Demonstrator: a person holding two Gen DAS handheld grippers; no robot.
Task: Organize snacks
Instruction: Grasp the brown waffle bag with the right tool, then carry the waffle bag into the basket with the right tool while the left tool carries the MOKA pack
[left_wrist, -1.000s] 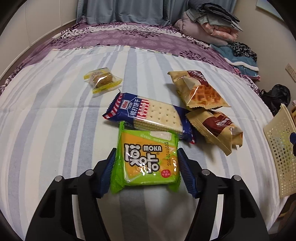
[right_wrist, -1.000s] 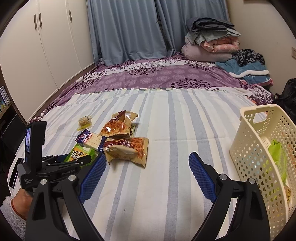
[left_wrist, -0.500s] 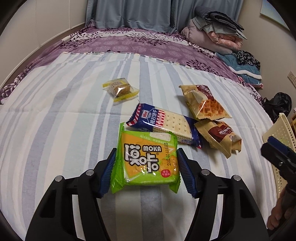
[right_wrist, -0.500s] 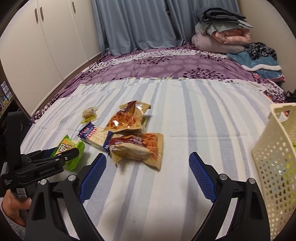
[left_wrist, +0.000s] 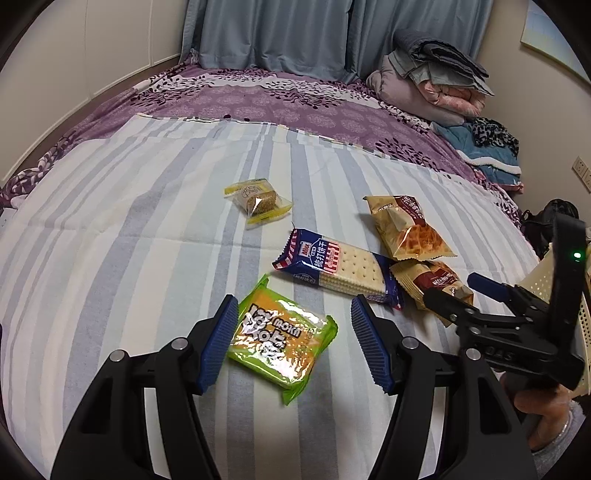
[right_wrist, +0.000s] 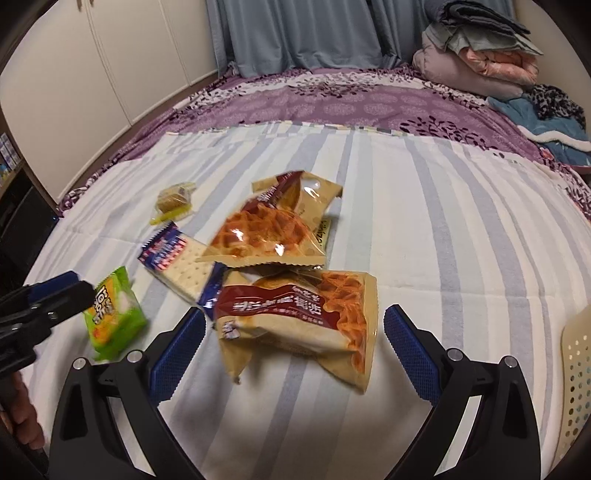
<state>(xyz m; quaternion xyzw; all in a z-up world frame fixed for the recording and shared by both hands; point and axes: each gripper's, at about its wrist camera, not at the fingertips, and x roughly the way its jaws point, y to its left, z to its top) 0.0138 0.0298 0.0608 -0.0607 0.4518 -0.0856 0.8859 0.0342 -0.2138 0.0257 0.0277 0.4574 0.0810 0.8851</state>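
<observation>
Left view: our left gripper (left_wrist: 293, 301) is half-spread. The green MOKA packet (left_wrist: 280, 343), squarely pinched before, now lies skewed between the jaws, clear of the right pad.

Right view: our right gripper (right_wrist: 293, 314), its jaws just opened wide, now straddles the near waffle packet (right_wrist: 295, 317) without touching it.

Cracker pack (left_wrist: 338, 267) lies between green snack (left_wrist: 282, 341) and waffle packs (left_wrist: 406, 229) on bed (left_wrist: 110, 258)

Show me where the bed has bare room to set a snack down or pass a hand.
Bare striped sheet lies left of the yellow-wrapped cake and the green pack. Another wide patch runs between the waffle packs and the basket. It is crowded mid-bed, where the cracker pack and both waffle packs touch or overlap.
</observation>
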